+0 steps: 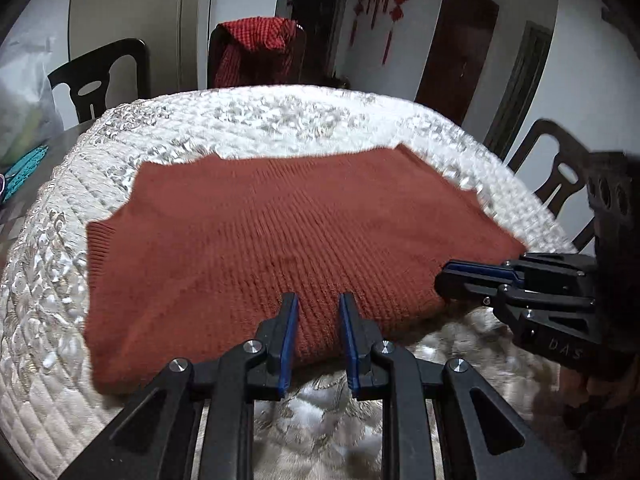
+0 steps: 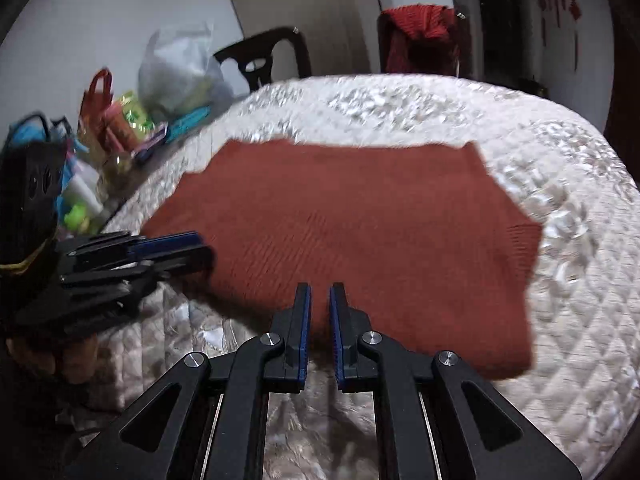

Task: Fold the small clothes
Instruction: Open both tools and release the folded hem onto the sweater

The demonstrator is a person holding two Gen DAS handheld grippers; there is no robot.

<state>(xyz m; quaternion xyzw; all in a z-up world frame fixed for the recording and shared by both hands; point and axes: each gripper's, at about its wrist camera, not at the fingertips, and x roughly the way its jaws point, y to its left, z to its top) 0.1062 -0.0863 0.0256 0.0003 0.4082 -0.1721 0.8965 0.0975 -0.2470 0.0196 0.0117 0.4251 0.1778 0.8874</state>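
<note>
A rust-red knit sweater (image 1: 280, 232) lies spread on a white quilted cover (image 1: 280, 120), with a ribbed cuff at its left side. My left gripper (image 1: 318, 298) sits over the near edge, its jaws a narrow gap apart with knit fabric filling that gap. My right gripper (image 1: 440, 280) comes in from the right and bites the near right corner. In the right wrist view the same sweater (image 2: 360, 220) fills the middle. There the right gripper (image 2: 320, 286) is nearly closed on the near edge, and the left gripper (image 2: 206, 250) holds the near left corner. The near edge is raised, with shadow under it.
Dark chairs stand round the table: one at the back left (image 1: 100, 76), one draped with a red checked cloth (image 1: 256, 52), one at the right (image 1: 560, 168). Bags and packets (image 2: 120, 120) and a clear plastic bag (image 2: 180, 68) crowd the table's left end.
</note>
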